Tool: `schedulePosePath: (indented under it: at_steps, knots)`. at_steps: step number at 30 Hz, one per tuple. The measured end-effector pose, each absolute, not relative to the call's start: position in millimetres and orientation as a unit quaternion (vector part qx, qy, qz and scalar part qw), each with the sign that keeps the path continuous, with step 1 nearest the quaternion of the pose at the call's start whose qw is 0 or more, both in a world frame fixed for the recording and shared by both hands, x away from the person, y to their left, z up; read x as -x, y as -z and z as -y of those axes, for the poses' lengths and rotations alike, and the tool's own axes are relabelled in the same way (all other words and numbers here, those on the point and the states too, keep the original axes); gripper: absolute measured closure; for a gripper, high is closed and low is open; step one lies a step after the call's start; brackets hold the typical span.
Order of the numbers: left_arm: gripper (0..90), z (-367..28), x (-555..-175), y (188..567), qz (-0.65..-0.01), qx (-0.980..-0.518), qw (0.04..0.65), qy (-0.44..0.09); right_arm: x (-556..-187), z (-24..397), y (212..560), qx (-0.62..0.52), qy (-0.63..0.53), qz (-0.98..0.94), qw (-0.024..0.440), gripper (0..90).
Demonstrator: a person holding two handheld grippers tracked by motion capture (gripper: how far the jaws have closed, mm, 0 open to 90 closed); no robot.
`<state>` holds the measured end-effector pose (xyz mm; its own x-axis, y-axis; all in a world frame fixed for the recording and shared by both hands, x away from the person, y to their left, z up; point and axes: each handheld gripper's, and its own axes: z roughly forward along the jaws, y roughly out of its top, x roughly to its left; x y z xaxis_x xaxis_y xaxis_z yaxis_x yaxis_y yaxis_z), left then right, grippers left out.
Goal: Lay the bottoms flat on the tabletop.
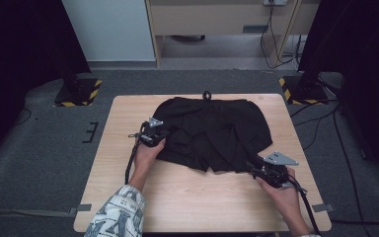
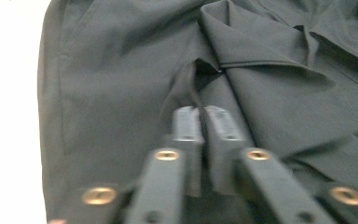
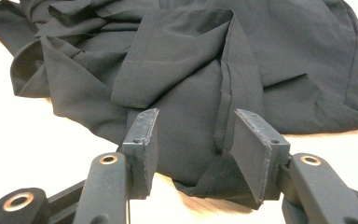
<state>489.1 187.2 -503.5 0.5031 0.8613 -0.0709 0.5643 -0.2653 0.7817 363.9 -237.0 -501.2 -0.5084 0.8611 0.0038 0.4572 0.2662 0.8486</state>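
Crumpled black shorts [image 1: 212, 128] lie across the far half of the wooden table [image 1: 202, 197]. My left gripper [image 1: 160, 134] is at their left edge. In the left gripper view its jaws [image 2: 200, 114] are shut on a raised fold of the black fabric [image 2: 112, 70]. My right gripper [image 1: 254, 170] is at the shorts' near right corner. In the right gripper view its jaws [image 3: 196, 126] stand apart on either side of a leg hem of the shorts [image 3: 284, 56]. The cloth lies slack on the table between the pads [image 3: 251, 140].
A small black ring [image 1: 207, 95] sits at the table's far edge, just behind the waistband. On the floor beyond the table, stands with yellow-and-black striped bases [image 1: 79, 91] [image 1: 301, 89] flank it. Bare wood lies between my hands at the near edge.
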Motion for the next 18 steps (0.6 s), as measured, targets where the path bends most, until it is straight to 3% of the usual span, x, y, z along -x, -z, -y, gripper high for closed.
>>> schedulePosePath:
  at_steps: [11,18]
  knots:
    - [88.7,-216.9,-406.1,495.9,-0.418,-0.789,0.418,-0.166,-368.6,220.9,501.5,-0.417,-0.421,-0.77,0.237,51.9]
    - [86.9,-237.0,-356.4,508.1,-0.426,-0.818,0.355,-0.151,-382.5,198.7,501.9,-0.397,-0.427,-0.781,0.224,52.2]
